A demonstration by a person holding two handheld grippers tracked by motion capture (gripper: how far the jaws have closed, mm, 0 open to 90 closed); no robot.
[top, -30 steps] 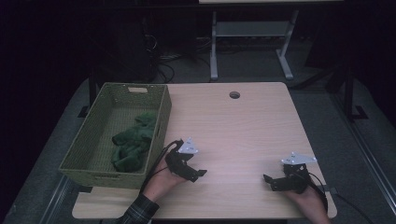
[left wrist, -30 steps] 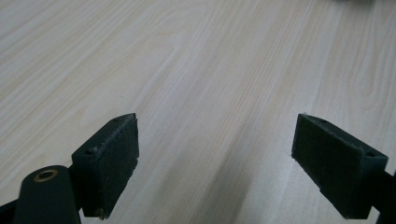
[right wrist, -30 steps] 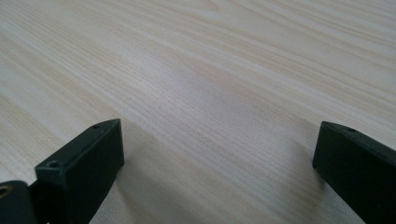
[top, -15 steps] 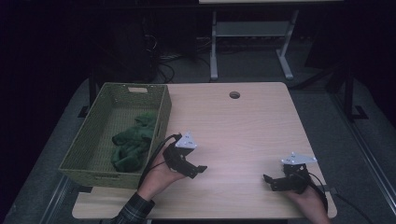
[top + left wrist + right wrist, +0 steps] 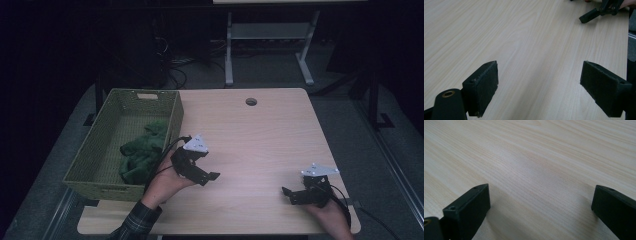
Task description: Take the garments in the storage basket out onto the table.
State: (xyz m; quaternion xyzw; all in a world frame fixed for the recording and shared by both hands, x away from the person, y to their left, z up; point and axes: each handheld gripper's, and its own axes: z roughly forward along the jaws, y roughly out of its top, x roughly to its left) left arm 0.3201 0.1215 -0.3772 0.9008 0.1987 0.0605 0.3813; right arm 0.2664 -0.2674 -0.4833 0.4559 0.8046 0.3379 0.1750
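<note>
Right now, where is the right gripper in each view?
High view: right gripper at front right, jaws pointing left.
Left gripper view: top right corner, far off.
Right gripper view: its open jaws rise from the bottom corners.
Shared landmark: the pale wooden tabletop.

The left claw [image 5: 212, 176] is a black, angular frame topped by a pale grey three-cornered plate, with a thin black cable looping off its back; the wrist behind it wears a dark plaid sleeve [image 5: 136, 223]. Seen close in its own view, its jaws are blocky black slabs with rough-textured faces, small screw holes and a brass-coloured ring at the left pivot. The right claw [image 5: 289, 194] is built alike, black under the same grey plate, with a black cable trailing from its rear.
</note>
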